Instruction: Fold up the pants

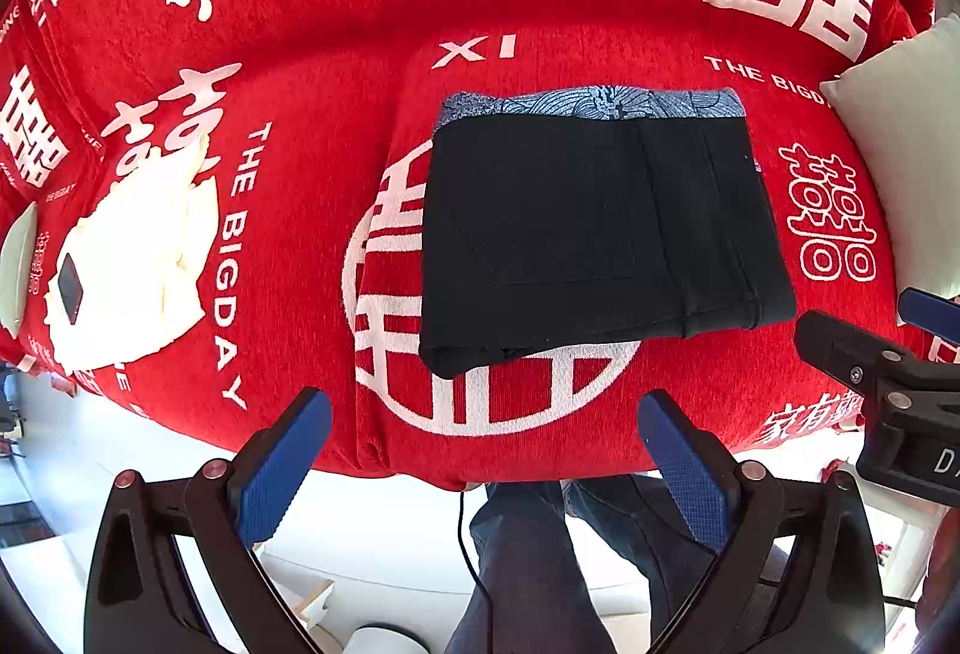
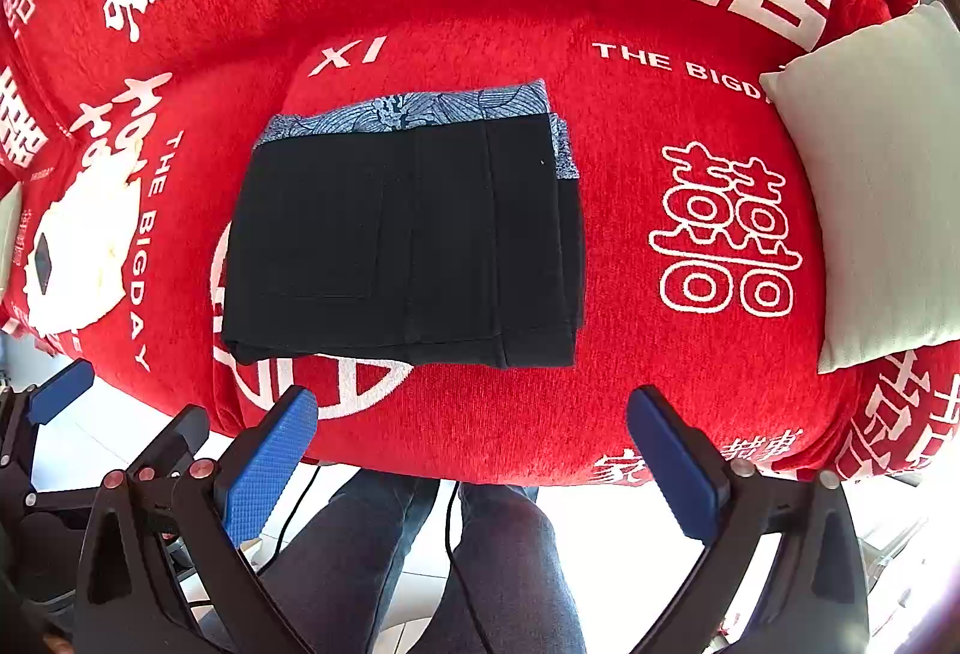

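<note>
Black pants lie folded into a flat rectangle on a red sofa seat, with a blue patterned band along the far edge. My left gripper hovers open in front of the seat's near edge, holding nothing. My right gripper is open too, pulled back from the pants with nothing between its blue pads. In the left wrist view the right gripper shows at the right edge. One blue finger of the left gripper shows at the left edge of the right wrist view.
A pale cushion leans at the sofa's right end. White cloth with a small dark item lies on the left seat. A person's legs in dark jeans stand below, with a black cable hanging.
</note>
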### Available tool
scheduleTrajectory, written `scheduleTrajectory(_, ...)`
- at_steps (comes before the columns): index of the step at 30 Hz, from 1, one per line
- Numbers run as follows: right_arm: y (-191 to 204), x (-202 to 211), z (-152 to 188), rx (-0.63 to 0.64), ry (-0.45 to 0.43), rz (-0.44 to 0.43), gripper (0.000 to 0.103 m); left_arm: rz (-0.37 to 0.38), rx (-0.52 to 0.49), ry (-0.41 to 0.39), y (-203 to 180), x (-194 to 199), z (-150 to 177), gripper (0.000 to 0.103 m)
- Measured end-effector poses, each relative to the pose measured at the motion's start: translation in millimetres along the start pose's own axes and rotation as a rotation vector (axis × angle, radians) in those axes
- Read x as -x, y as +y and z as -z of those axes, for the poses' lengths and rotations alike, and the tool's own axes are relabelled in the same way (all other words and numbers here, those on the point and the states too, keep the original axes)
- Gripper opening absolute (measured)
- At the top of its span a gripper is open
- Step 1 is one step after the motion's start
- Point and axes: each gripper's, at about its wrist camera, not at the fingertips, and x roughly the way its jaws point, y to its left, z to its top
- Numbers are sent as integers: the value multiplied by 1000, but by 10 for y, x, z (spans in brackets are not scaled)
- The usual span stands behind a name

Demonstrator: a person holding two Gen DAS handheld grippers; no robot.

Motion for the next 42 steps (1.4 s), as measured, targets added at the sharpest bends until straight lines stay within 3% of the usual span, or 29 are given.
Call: scheduleTrajectory(42, 8, 0, 30, 3, 1, 4, 103, 30, 30, -11, 9, 11, -2, 102)
